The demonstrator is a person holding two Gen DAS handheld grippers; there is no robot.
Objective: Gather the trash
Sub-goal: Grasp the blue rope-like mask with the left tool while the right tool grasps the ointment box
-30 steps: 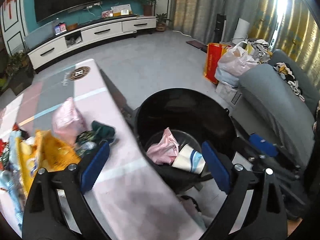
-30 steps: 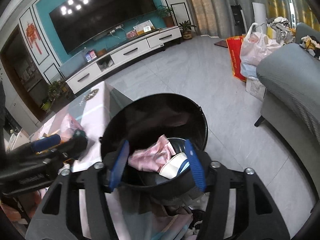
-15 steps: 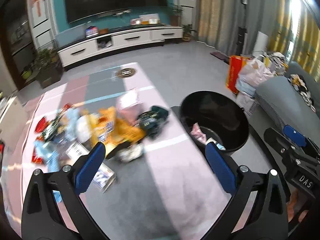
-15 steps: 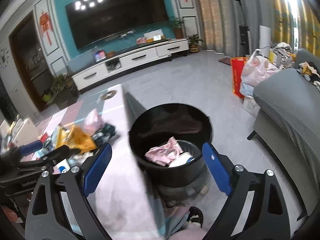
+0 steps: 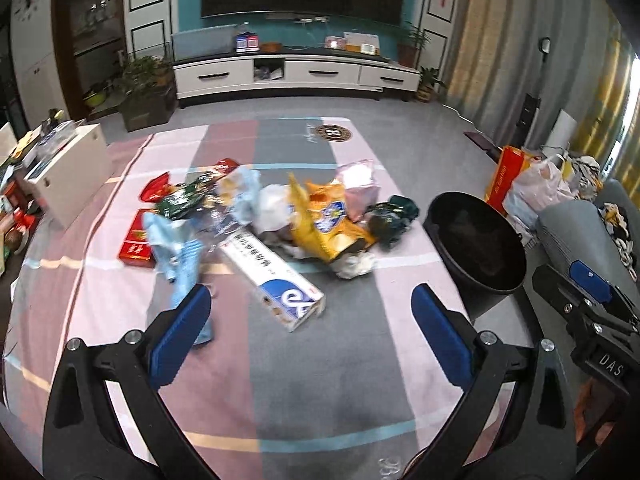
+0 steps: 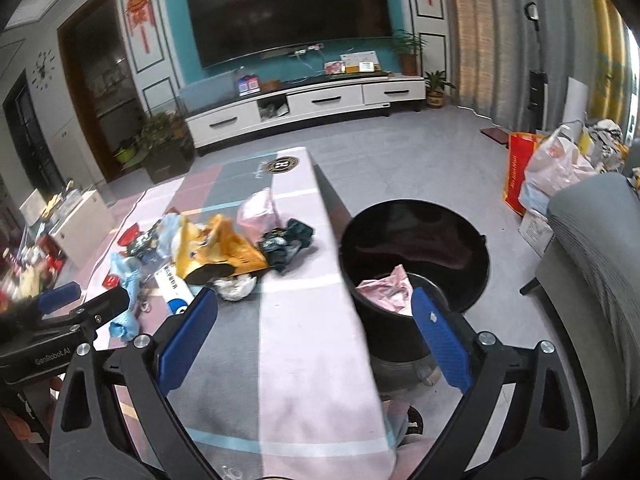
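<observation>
Left wrist shows both our grippers, left (image 5: 308,320) and right (image 6: 314,328), agape and empty; a careless grab in the heaped trash (image 5: 316,220) may knock wrappers off the table (image 5: 320,380), missing the bin (image 5: 476,240)

The right gripper (image 6: 314,334) hangs wide open and empty above the table (image 6: 304,360) edge. A heap of trash (image 6: 216,256) lies on the table, and the black bin (image 6: 416,256) just beside the table holds crumpled pink paper (image 6: 386,290).
</observation>
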